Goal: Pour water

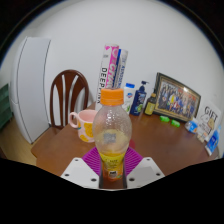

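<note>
I see my gripper (112, 172) at the bottom of the view, and its two fingers are closed around a clear plastic bottle (112, 138). The pink pads (95, 160) press on the bottle from both sides, low down near its yellow label. The bottle stands upright and has an orange cap (111, 97) on top. It sits right in front of me, between the fingers and above the brown desk (60, 150). Just behind the bottle, a bit to the side, I see a pink mug (84, 123) on the desk. A wooden chair (69, 92) stands behind the mug, by the white wall. A tall box with letters on it (113, 66) rises behind the bottle. Farther off on the desk I see a blue bottle (139, 98) and a framed picture (177, 97) leaning back. Some small boxes (208, 125) lie near the far end of the desk.
</note>
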A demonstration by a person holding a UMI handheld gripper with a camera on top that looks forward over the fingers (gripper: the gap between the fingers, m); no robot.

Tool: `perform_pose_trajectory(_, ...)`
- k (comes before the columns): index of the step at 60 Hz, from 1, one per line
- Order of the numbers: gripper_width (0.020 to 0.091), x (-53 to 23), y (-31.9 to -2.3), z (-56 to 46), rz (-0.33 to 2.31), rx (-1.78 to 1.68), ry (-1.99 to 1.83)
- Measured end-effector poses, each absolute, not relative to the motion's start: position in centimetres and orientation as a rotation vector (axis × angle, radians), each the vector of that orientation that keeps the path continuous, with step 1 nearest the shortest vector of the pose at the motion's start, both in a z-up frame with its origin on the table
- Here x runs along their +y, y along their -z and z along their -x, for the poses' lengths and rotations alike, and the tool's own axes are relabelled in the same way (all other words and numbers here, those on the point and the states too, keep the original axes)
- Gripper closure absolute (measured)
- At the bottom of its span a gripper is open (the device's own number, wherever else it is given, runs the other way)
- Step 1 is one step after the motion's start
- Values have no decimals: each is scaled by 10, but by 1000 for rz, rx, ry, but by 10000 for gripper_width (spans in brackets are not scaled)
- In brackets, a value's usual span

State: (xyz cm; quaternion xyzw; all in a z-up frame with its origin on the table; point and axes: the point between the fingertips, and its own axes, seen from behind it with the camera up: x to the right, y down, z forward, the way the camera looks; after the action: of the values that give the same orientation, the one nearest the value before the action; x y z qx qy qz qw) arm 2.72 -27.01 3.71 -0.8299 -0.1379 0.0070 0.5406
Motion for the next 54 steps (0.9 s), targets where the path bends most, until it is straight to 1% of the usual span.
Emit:
perform_pose_trajectory(6,845,-246,-61,-56,1939,-383,138)
perform_pose_trajectory(7,844,-238,-69,-57,1944,-394,182)
perform_pose_trajectory(15,848,-188,-108,-85,1844,-618,549)
perform_pose_trajectory(23,846,-144,-130,-83,1677,-889,891)
perform_pose_trajectory(28,846,-123,-132,-74,1553,-1069,1088)
perform_pose_trajectory(35,847,-104,-125,-62,1375,-1289,1315)
perform_pose_trajectory(41,847,-93,-121,-61,1261,-1413,1472)
perform_pose_trajectory(48,846,-89,-113,-54,1188,-1504,1505)
perform_pose_trajectory(54,846,-92,-112,-53,1226,-1479,1457)
